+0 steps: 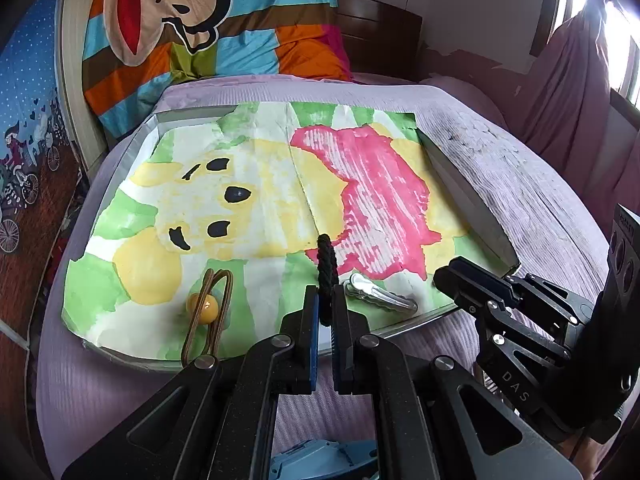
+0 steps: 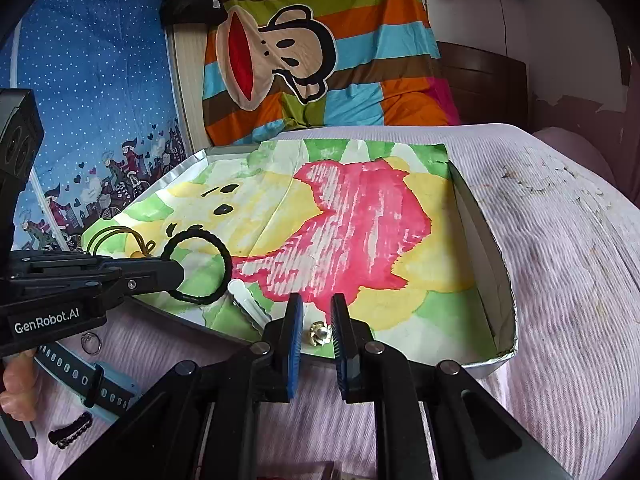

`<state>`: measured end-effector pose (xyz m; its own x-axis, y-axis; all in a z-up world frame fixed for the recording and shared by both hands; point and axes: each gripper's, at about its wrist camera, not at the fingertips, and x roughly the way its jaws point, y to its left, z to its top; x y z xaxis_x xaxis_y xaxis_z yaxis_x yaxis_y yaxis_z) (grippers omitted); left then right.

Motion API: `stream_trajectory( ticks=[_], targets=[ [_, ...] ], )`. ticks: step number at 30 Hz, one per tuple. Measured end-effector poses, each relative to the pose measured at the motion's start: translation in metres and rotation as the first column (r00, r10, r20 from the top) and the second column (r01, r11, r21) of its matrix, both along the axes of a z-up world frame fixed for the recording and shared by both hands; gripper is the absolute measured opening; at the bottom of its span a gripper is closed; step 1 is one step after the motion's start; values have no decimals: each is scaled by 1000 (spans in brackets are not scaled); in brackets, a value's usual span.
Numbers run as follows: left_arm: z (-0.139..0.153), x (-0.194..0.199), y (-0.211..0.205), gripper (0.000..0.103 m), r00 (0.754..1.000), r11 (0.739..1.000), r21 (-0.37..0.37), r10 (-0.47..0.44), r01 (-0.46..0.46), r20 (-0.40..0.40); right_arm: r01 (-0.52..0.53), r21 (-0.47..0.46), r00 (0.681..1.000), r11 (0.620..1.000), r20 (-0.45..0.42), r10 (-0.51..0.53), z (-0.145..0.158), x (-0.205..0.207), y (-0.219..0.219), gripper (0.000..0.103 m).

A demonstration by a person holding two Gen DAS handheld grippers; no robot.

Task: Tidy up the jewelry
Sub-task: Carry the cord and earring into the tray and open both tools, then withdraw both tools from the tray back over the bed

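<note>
The black hair tie (image 1: 327, 268) stood upright, pinched in my left tongs (image 1: 326, 312) over the tray's (image 1: 472, 196) near edge, between a bead elastic (image 1: 208, 308) and a clip (image 1: 380, 298). My right tongs (image 2: 316, 332), level and spread, flanked a gold bead (image 2: 319, 334) at that edge.

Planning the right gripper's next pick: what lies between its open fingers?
A small gold bead-like trinket sits between the right gripper fingers, at the tray near edge, in the right wrist view.
</note>
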<state>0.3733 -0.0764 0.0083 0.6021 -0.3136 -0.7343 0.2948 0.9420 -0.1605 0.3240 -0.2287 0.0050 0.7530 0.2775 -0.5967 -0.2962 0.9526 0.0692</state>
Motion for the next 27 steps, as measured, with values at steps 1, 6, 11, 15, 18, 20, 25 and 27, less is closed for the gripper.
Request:
stream_trajectory(
  ticks=[1,6,11,15,18,20,25,27],
  targets=[
    [0,0,1,4,1000,1000,-1,4,-4,1,1,4,1000,1000,2,-1,0,0,-1,16],
    [5,-8,8,7,999,999,-16,29,-29,30,8,37,1000,999,24,-9,4,-5,-5,25],
    [20,-25,18,42,991,996,-59,68,-61,118,28,90,996,996,85,-36,17,-18,-14,39],
    [35,-43,23,45,978,993,-86,94,-79,187,47,132,987,990,150,-66,32,-35,-21,56],
    [46,-61,28,66,960,988,-109,133,-109,247,51,157,976,986,203,-83,45,-50,-26,73],
    [52,-76,33,73,944,985,-125,150,-118,293,51,171,968,984,233,-90,54,-61,-30,81],
    [62,-107,43,85,922,980,-140,181,-140,343,23,193,949,981,303,-82,74,-90,-35,103],
    [68,-122,48,89,911,979,-145,190,-146,366,12,182,943,983,325,-72,81,-102,-34,103]
  ],
)
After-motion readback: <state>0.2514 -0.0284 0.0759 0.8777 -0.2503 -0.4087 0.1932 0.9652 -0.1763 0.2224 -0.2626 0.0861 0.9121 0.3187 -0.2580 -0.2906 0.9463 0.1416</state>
